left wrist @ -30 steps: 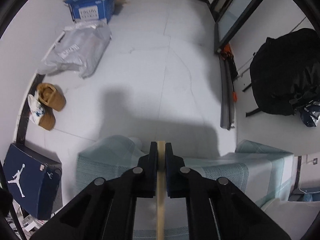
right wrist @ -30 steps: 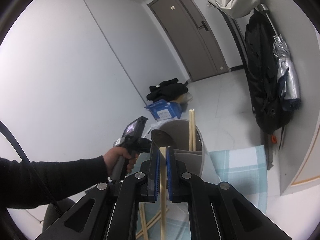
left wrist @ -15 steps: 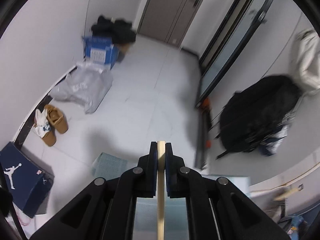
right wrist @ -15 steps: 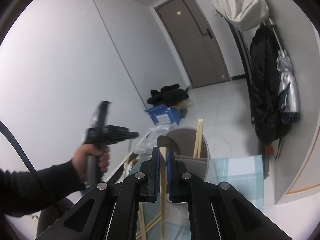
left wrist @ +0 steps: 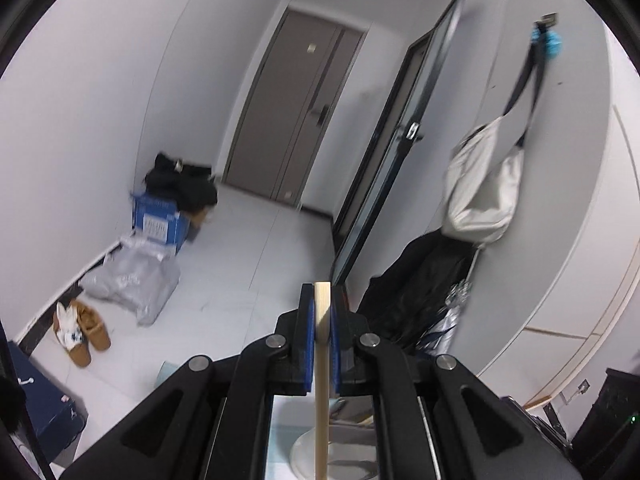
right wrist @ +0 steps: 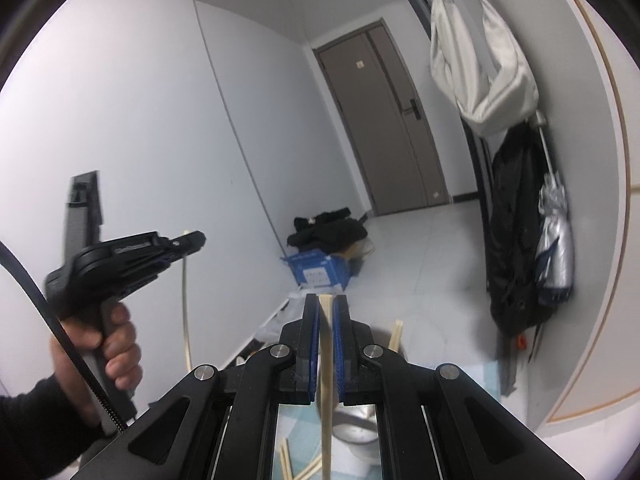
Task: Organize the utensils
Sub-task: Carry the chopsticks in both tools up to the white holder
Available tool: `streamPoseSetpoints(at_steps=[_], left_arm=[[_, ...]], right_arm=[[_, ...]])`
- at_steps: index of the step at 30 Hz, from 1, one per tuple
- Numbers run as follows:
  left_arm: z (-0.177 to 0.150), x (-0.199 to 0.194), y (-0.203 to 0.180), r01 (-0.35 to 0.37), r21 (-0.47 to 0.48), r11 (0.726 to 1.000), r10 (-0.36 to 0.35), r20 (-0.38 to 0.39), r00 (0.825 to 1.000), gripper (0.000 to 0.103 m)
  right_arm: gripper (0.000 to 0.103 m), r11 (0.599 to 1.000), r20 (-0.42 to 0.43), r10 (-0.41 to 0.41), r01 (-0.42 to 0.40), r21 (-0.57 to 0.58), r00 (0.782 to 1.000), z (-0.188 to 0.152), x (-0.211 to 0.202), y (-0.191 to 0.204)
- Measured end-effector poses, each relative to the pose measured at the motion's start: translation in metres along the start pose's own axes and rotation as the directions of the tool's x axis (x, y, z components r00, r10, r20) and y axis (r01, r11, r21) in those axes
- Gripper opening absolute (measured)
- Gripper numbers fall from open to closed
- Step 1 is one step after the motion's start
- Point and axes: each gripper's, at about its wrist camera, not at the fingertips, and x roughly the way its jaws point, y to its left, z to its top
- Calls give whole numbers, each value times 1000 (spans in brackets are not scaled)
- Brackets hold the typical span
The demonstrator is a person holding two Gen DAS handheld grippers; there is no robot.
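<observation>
In the left wrist view my left gripper [left wrist: 322, 292] is shut on a pale wooden chopstick [left wrist: 321, 380] that runs down between the pads. Under it shows the rim of the grey utensil holder [left wrist: 304, 450]. In the right wrist view my right gripper [right wrist: 326, 300] is shut on another wooden chopstick [right wrist: 326, 380]. The utensil holder [right wrist: 356, 432] stands just beyond and below it, with chopstick ends [right wrist: 396, 334] sticking up from it. Loose chopsticks [right wrist: 298, 468] lie on the teal checked cloth [right wrist: 288, 424]. At the left a hand holds the left gripper [right wrist: 196, 238] high, its chopstick [right wrist: 185, 304] hanging down.
On the floor by the left wall lie a blue box [left wrist: 160, 222], a grey bag [left wrist: 132, 280] and brown shoes [left wrist: 86, 332]. A black coat [right wrist: 516, 232], a white bag [right wrist: 480, 60] and a silver umbrella [right wrist: 554, 248] hang at the right. A brown door [left wrist: 292, 120] closes the far end.
My left gripper has risen and tipped up with its chopstick, its view swinging from the floor to the door. My right gripper has risen a little, so the holder sits lower in view.
</observation>
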Motion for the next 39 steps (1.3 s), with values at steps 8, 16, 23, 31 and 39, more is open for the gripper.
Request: streamPoseSetpoints(at_steps=[8, 16, 23, 31, 39], left_arm=[[1, -7, -19, 10, -18, 1000, -7, 132, 991, 3], [6, 10, -12, -36, -64, 997, 50, 229, 972, 3], [-9, 28, -10, -41, -54, 998, 54, 262, 964, 3], [-22, 56, -15, -43, -50, 998, 53, 225, 973, 3], [-30, 76, -22, -89, 17, 996, 81, 259, 962, 3]], right_arm=[[6, 1000, 70, -18, 18, -4, 997, 31, -3, -2], [6, 998, 148, 0, 8, -55, 989, 53, 9, -2], [6, 999, 191, -19, 25, -31, 981, 59, 32, -16], [6, 999, 206, -47, 48, 1, 977, 58, 57, -38], [6, 999, 207, -43, 38, 25, 977, 51, 72, -54]])
